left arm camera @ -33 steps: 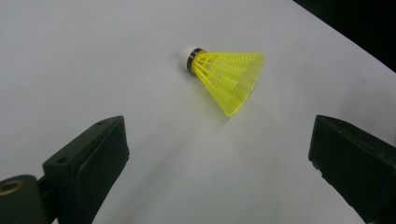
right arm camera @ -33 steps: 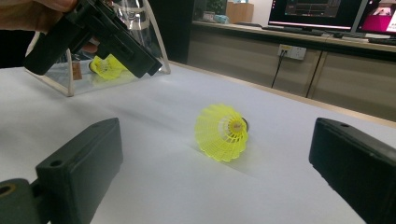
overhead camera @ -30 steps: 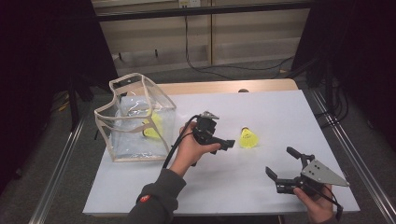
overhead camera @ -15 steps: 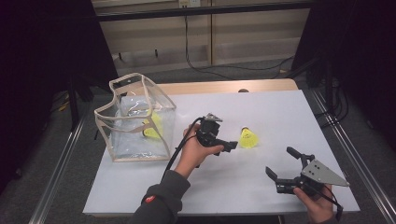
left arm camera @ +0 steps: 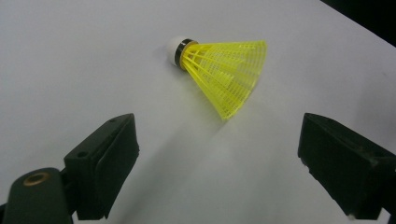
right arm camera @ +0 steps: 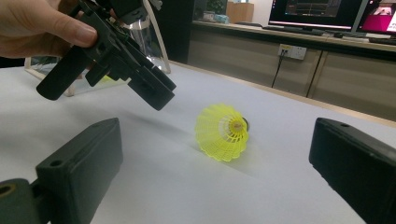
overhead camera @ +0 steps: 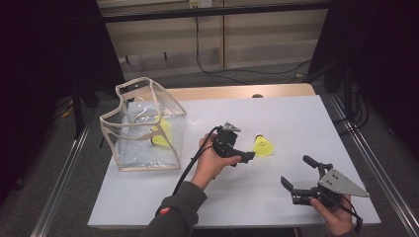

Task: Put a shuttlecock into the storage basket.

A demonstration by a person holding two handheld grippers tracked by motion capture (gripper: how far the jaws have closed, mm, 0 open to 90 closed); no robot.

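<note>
- High view: left tool [overhead camera: 245, 158] hangs over the white tabletop [overhead camera: 296, 118] just beside the loose yellow shuttlecock [overhead camera: 263, 146], jaws apart, nothing between them. The shuttlecock lies on its side near mid-tabletop, well apart from the clear bag [overhead camera: 143, 126], which has more yellow shuttlecocks inside. Right tool [overhead camera: 302, 177] rests near the front right corner, jaws spread and empty.
- Left gripper view: the shuttlecock [left arm camera: 223, 70] lies ahead of the two black pads, white cork away from them, skirt flaring toward the right one. Risk, as I judge it: it sits off-centre, so one pad may strike first and roll the light thing away; a hard pinch on the mesh skirt could crush it or squirt it out.
- Right gripper view: the left tool [right arm camera: 112, 58] hovers above and beside the shuttlecock [right arm camera: 222, 132], not touching. Coming down too steeply could pin the skirt to the tabletop.
- Against the earlier frames: the left tool has crept closer to the shuttlecock and its jaws have just been narrowing slightly, with nothing between them. Right tool, bag and shuttlecock are unmoved.
</note>
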